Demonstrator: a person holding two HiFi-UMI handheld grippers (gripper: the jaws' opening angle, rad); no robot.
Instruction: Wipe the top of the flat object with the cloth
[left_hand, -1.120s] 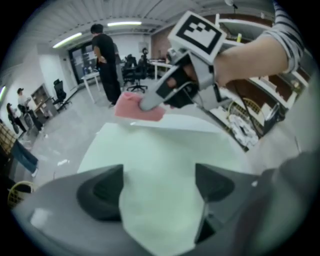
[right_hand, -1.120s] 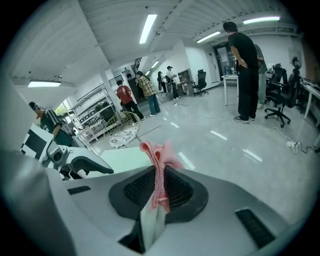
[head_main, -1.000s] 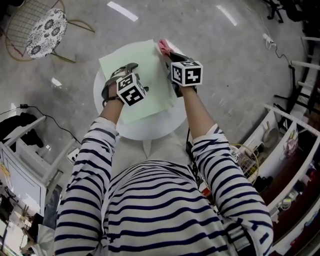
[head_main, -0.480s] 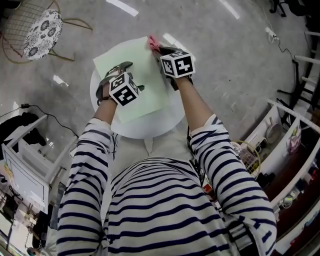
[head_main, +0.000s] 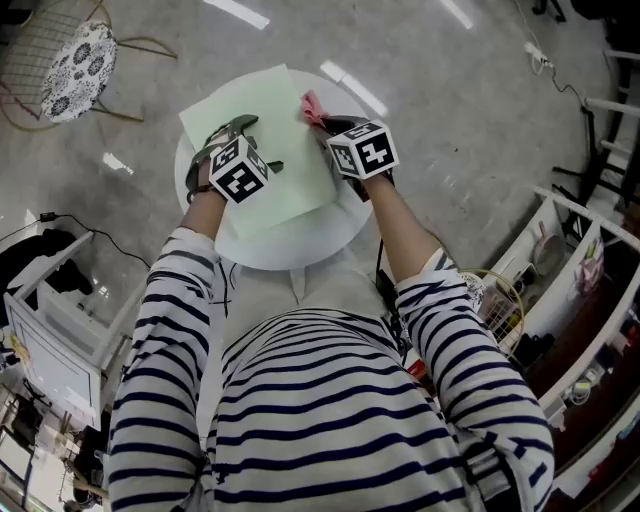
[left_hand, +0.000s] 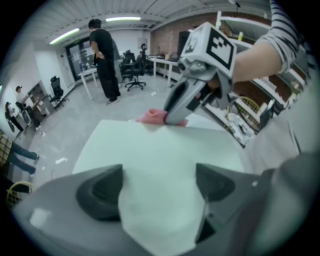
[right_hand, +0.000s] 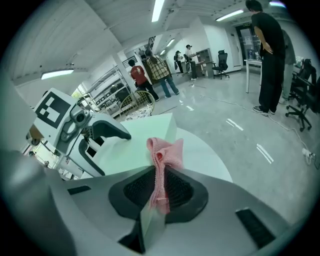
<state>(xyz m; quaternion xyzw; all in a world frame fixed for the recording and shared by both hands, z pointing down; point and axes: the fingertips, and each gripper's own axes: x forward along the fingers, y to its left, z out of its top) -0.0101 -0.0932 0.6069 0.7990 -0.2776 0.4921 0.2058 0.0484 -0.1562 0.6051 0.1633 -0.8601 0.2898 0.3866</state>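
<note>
A pale green flat board (head_main: 290, 175) lies on a small round white table (head_main: 290, 255). My right gripper (head_main: 322, 122) is shut on a pink cloth (head_main: 312, 106), which rests on the board's far right part. In the right gripper view the cloth (right_hand: 167, 152) sticks up from between the closed pads (right_hand: 160, 192). My left gripper (head_main: 232, 132) sits low over the board's left side, open, with the board (left_hand: 155, 150) showing between its pads (left_hand: 157, 185). From the left gripper view, the right gripper (left_hand: 177, 107) and the cloth (left_hand: 150, 117) are at the board's far edge.
A wire chair with a patterned cushion (head_main: 75, 65) stands on the floor at the far left. Shelving (head_main: 570, 280) and a wire basket (head_main: 495, 310) are to my right, a desk (head_main: 50, 350) to my left. People stand farther off (right_hand: 267, 55).
My right gripper has slid the pink cloth from the board's far corner a little back toward me. The left gripper has stayed on the board's left side.
</note>
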